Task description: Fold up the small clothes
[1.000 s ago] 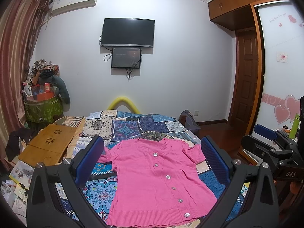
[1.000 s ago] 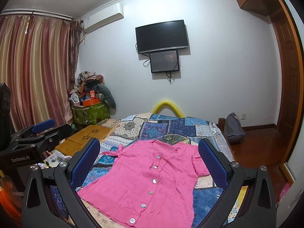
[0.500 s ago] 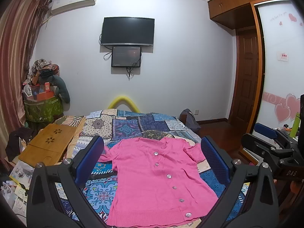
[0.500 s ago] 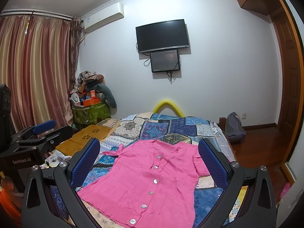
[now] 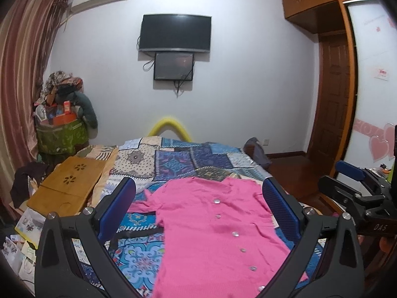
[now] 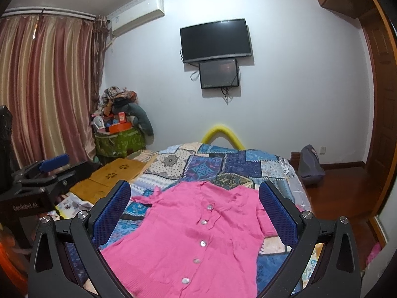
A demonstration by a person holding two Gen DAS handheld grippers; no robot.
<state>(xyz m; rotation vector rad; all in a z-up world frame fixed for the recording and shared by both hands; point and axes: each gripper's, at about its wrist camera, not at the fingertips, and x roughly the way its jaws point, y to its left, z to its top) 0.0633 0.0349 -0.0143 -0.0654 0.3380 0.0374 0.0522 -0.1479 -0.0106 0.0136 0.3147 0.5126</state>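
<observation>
A pink short-sleeved cardigan [image 5: 211, 231] [image 6: 196, 236] with a row of shiny buttons lies spread flat, front up, on the patchwork bedspread [image 5: 178, 164] [image 6: 218, 164]. My left gripper [image 5: 198, 193] hovers above its hem end, blue pads wide apart, holding nothing. My right gripper [image 6: 194, 193] is likewise open and empty above the cardigan. The right gripper [image 5: 357, 186] shows at the right edge of the left wrist view, and the left gripper [image 6: 44, 171] at the left edge of the right wrist view.
A wooden lap tray [image 5: 67, 186] lies at the bed's left side, with papers [image 5: 27, 226] near it. A green bin piled with clutter [image 5: 59, 134] stands in the corner by the curtain [image 6: 44, 94]. A grey bag [image 6: 310, 166] sits on the wooden floor right of the bed.
Both views have shifted very slightly; the cardigan lies as before and both grippers stay open.
</observation>
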